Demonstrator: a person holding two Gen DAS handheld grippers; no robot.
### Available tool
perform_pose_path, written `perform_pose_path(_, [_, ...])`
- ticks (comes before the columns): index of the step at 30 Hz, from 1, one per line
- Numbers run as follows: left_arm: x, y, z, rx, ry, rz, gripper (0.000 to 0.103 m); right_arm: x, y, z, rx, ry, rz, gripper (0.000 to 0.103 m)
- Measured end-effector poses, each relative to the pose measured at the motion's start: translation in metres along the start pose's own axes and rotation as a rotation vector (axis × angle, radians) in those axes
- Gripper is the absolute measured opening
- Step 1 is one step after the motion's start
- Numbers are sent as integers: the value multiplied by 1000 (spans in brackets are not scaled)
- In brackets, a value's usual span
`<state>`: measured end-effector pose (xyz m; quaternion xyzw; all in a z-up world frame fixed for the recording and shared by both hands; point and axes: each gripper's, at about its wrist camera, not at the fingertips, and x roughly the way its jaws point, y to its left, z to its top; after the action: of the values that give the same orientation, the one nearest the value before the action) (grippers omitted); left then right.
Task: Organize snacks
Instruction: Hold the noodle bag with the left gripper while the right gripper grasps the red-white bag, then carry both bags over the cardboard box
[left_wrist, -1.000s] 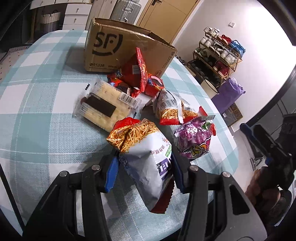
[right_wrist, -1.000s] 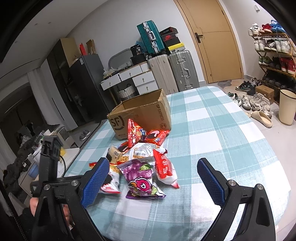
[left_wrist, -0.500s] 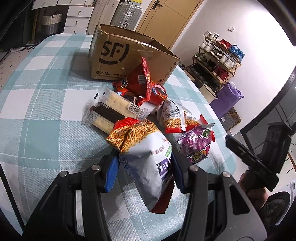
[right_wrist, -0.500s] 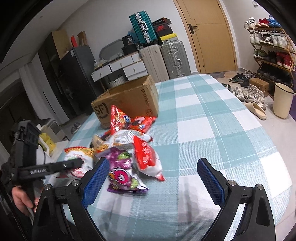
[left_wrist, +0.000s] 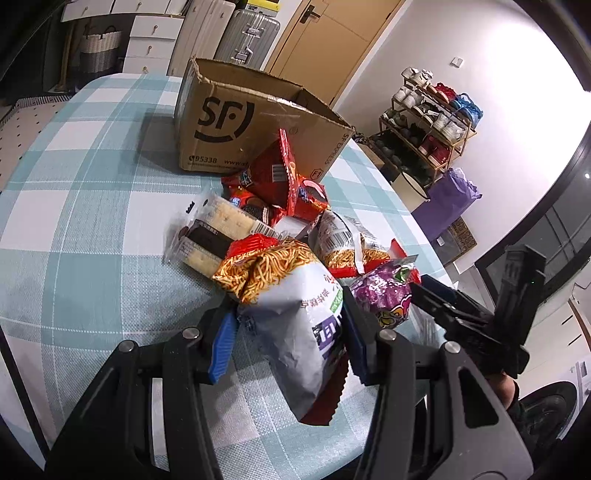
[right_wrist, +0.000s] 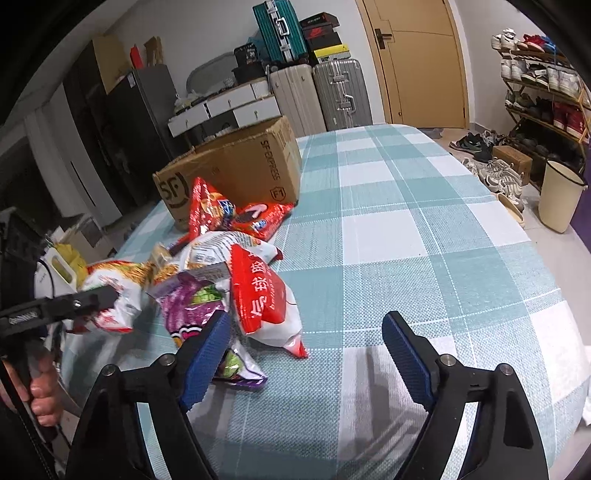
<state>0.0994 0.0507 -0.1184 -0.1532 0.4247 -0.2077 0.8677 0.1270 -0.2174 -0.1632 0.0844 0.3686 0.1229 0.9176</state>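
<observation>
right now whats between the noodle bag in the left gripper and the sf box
In the left wrist view: a clear cracker pack and red cookie bags lie between noodle bag and box.

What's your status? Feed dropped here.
Left gripper shut on noodle bag. Right gripper closing, nothing gripped, purple bag at its left pad. Cardboard box open behind pile.

The cardboard box hides its inside; the purple packet lies partly buried.
</observation>
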Motion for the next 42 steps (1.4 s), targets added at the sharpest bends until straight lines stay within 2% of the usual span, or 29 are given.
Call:
perform_pose_path(8, [-7,0,5,4,-9,3,48,20,1,7,-5,26,13,82])
perform_pose_path(11, [-10,-1,6,9,-16,5,48,26,1,11,-2,33,36,77])
perform_pose_path(16, [-15,-1,7,9,-18,12,48,37,3,15,2,58,78,58])
perform_pose_path(21, [-13,1,9,3,-15,19,48,45,4,15,4,87,105,45])
perform_pose_path(23, [-14,2,9,0,-16,22,48,48,2,15,16,97,121,33])
perform_pose_path(24, [-14,2,9,0,-17,24,48,49,1,15,21,100,124,23])
perform_pose_path(31, [-17,2,9,-3,-22,25,48,40,-3,15,35,70,128,21])
perform_pose_path(42, [-34,-7,10,13,-53,20,48,1,4,21,19,-25,136,21])
